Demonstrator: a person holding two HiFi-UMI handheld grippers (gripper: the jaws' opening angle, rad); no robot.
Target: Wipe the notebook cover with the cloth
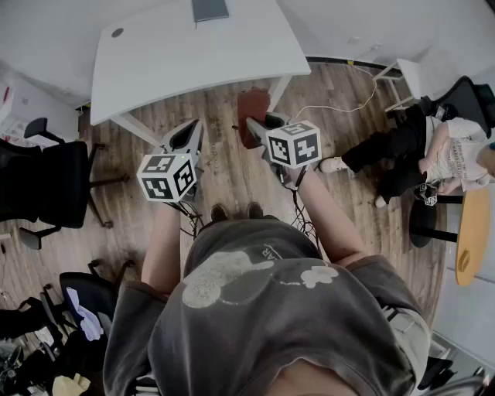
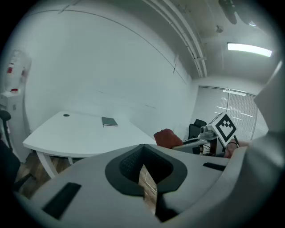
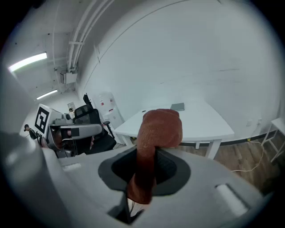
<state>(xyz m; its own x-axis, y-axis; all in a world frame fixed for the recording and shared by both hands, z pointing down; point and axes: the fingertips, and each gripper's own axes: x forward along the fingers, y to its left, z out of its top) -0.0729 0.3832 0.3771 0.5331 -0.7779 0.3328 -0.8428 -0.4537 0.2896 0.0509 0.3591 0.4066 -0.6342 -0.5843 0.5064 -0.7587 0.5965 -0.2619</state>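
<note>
A dark notebook [image 1: 209, 9] lies at the far edge of the white table [image 1: 178, 54], well ahead of both grippers. In the left gripper view the notebook [image 2: 109, 121] is small and distant on the table [image 2: 75, 136]. My right gripper [image 1: 259, 124] is shut on a reddish-brown cloth [image 1: 253, 107], held in the air short of the table's near edge. The cloth [image 3: 158, 129] stands up out of the right gripper [image 3: 144, 173], with the notebook [image 3: 177, 107] far behind it. My left gripper [image 1: 189, 130] hangs beside it, shut and empty [image 2: 143, 169]. The cloth [image 2: 167, 137] also shows there.
A person sits at the right [image 1: 418, 151] beside a round wooden table [image 1: 473, 232]. Black office chairs [image 1: 54, 186] stand at the left, and one with clutter [image 1: 85, 309] at the lower left. A cable [image 1: 340, 104] runs over the wooden floor.
</note>
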